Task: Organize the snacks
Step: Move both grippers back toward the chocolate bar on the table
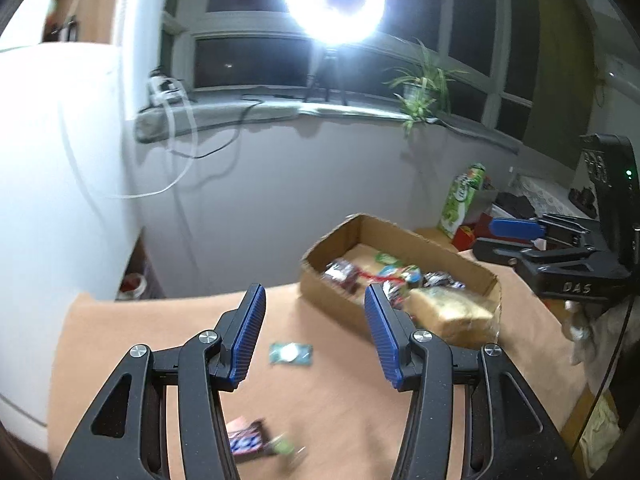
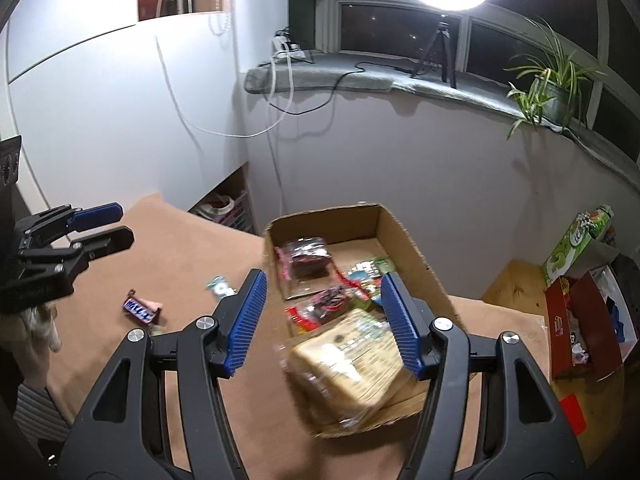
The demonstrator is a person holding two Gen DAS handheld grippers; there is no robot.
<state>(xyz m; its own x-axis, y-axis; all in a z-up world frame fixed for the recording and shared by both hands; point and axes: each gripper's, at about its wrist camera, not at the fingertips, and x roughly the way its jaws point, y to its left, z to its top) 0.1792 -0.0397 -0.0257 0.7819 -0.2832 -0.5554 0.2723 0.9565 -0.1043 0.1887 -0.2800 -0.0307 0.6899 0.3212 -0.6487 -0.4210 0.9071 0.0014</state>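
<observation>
Brown tabletop (image 2: 224,248) carries a cardboard box (image 2: 416,256) of snacks, a wrapped loaf (image 2: 348,364) at its near end. Left of the box lie a chocolate bar (image 2: 140,309) and a small green packet (image 1: 291,354). Left tongs (image 1: 316,336) and right tongs (image 2: 324,320) hang released, grasping nothing.

The brown table (image 1: 352,400) had a big bare patch in the middle, and a gripper could pass there. Three small things lay on it: a little green packet (image 1: 291,354), a dark candy bar (image 2: 140,309), and a small green wrapper (image 1: 285,446) right beside the bar. A cardboard box (image 2: 416,256) stood at the far side. Its walls stood up all round, so the only way in was from above. The end nearest the camera was filled by a wrapped loaf of bread (image 2: 352,364), with small snacks behind it. The far corner of the box floor was bare. Past the box, a tall green carton (image 2: 576,244) and a red box (image 2: 580,320) crowded that side.
</observation>
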